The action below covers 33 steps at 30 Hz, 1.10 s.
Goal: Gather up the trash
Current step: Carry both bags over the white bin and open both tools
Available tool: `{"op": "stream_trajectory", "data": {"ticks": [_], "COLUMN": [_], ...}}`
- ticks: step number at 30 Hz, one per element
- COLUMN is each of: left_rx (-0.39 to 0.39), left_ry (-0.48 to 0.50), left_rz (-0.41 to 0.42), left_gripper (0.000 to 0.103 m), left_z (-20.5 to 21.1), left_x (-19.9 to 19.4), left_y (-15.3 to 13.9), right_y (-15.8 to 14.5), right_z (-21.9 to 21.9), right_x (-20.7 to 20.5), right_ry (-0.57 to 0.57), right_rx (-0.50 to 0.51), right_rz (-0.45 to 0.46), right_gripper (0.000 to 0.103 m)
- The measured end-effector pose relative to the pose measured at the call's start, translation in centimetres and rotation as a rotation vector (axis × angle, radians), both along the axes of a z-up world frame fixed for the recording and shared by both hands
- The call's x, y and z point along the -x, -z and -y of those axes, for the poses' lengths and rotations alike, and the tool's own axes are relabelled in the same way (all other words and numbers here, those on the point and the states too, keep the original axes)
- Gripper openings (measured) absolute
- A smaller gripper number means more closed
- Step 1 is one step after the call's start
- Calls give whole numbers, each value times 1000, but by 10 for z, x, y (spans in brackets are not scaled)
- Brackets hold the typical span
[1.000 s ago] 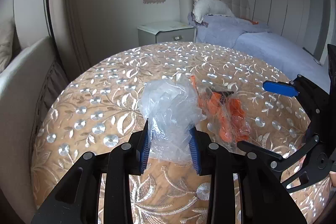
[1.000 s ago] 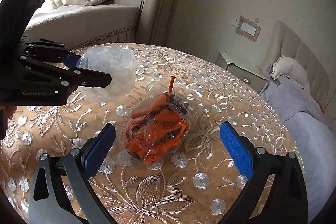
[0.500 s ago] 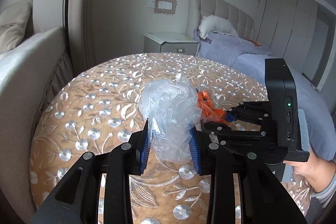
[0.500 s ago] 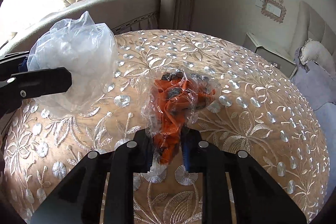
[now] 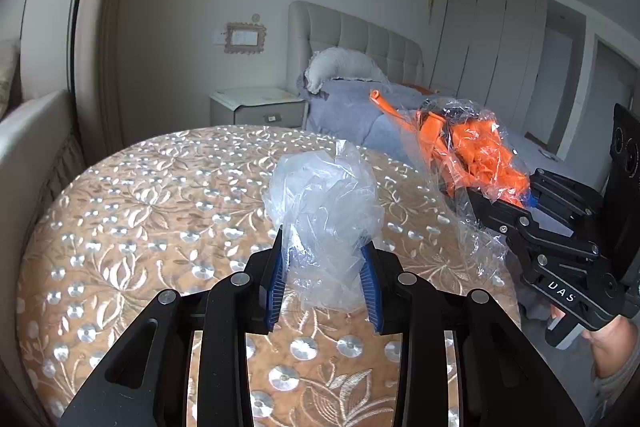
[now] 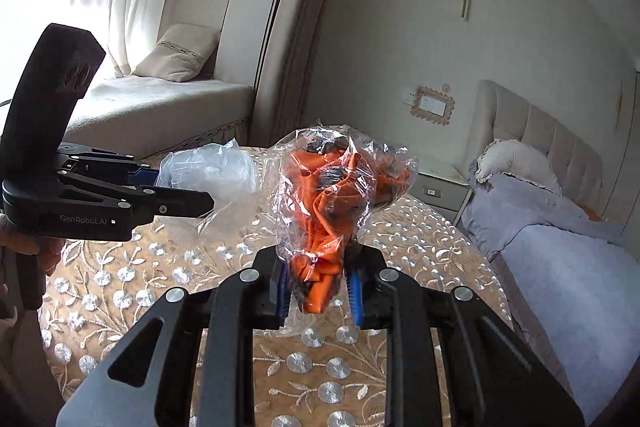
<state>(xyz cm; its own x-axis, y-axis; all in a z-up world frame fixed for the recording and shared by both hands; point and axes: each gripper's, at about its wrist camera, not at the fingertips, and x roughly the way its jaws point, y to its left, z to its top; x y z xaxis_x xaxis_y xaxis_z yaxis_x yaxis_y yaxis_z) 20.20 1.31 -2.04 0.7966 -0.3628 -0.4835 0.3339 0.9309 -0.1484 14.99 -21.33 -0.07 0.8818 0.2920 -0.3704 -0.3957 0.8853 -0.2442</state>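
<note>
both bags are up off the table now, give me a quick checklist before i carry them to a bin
1. Left gripper clamped on the clear crumpled bag: ok.
2. Right gripper clamped on the orange-filled bag: ok, though only the lower end sits between the fingers.
3. Both bags clear of the embroidered tablecloth: ok.
4. Loose film trailing under the orange-filled bag, snag risk: not ok.
5. Bin in view: not ok, neither camera shows one.
6. Other trash left on the table: cannot tell; the grippers hide part of it.

Black hand-held gripper (image 5: 324, 279), blue pads (image 5: 275, 275)
</note>
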Motion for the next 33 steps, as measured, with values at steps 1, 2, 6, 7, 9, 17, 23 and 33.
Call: {"op": "stream_trajectory", "data": {"ticks": [1,2,6,7,9,17,23,33], "left_rx": [-2,-2,4,0,-8,-26,-9,-73], "left_ry": [21,44,140,163,208,412,568,733], "left_rz": [1,0,-8,-10,-15,-50,-104,-229], "left_gripper": [33,33,33,33,33,33,33,33], "left_z": [12,24,68,79,100,188,258,358], "left_x": [6,12,32,38,48,87,109,118], "left_y": [1,1,9,11,16,42,71,128], "right_y": [0,1,4,5,10,39,64,106], "right_z": [10,19,59,70,88,148,180,236], "right_x": [12,24,69,78,97,165,207,242], "right_ry": [19,42,142,163,199,371,499,654], "right_rx": [6,11,18,10,-4,-34,-10,-37], "right_rz": [6,16,43,44,48,60,65,6], "right_gripper": [25,25,25,25,25,26,27,27]}}
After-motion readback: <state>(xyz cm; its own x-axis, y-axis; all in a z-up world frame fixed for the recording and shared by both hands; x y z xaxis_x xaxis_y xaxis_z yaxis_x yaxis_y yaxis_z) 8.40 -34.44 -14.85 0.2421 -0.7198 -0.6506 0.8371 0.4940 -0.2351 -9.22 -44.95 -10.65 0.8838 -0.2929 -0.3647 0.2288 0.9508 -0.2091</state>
